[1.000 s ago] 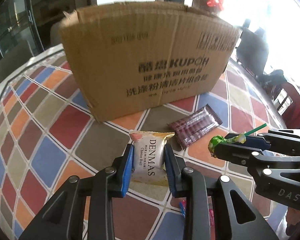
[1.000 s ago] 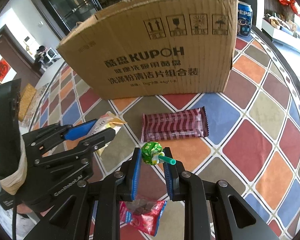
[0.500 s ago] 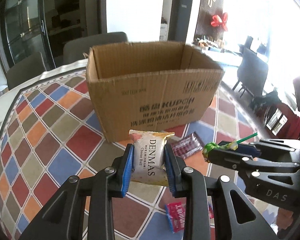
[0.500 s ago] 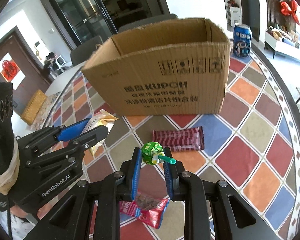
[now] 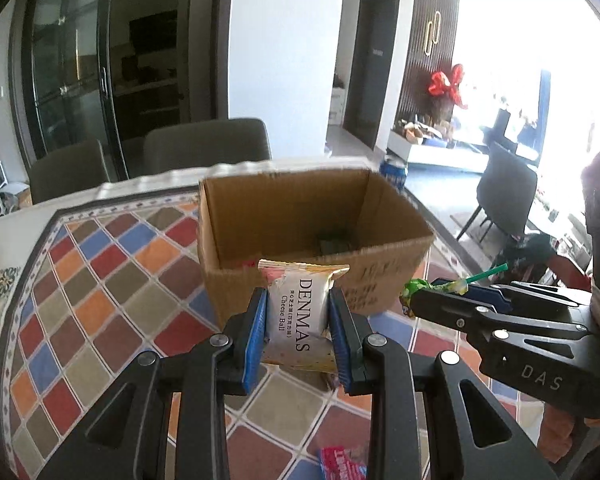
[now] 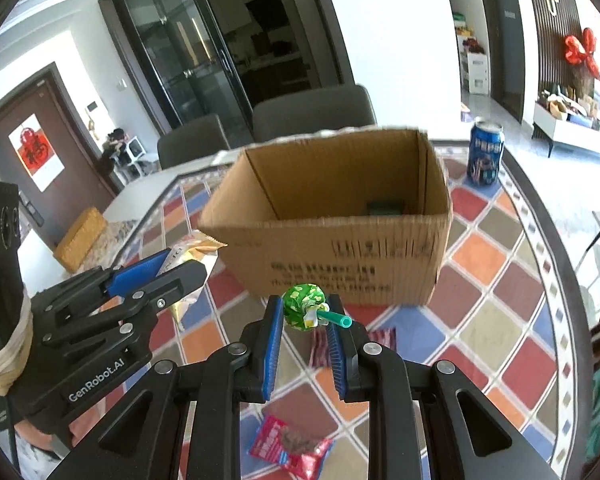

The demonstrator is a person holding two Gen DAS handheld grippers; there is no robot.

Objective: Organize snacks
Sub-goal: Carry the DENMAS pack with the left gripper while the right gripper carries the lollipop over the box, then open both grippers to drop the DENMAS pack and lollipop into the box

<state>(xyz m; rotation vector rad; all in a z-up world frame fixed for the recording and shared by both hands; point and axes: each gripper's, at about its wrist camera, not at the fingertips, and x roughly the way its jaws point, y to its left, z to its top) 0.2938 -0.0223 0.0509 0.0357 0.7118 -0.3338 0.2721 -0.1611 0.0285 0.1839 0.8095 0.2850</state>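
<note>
**Two snacks held up before the open carton**

While I held both tools above the desk (image 6: 500, 256) with its tiled pattern of coloured diamonds, my left gripper (image 5: 298, 320) had its blue-padded fingers (image 5: 257, 328) pinching a cream "DENMAS Cheese Ball" packet (image 5: 300, 312) by its sides, upright, in front of the open brown cardboard box (image 5: 384, 276). My right gripper (image 6: 304, 320) pinched a green-wrapped lollipop (image 6: 302, 304) between its fingers, the teal stick (image 6: 337, 319) jutting out to the right. Both snacks hung in the air just short of the box's near wall, the left gripper (image 6: 172, 276) beside and to the left of the right one.

Something dark lay at the bottom of the box; I could not tell what. On the desk below my fingers lay a red and pink snack packet (image 6: 290, 446) and a maroon striped wrapper (image 6: 382, 338), mostly hidden. A blue drink can (image 6: 485, 152) stood on the desk to the right of the box.
</note>
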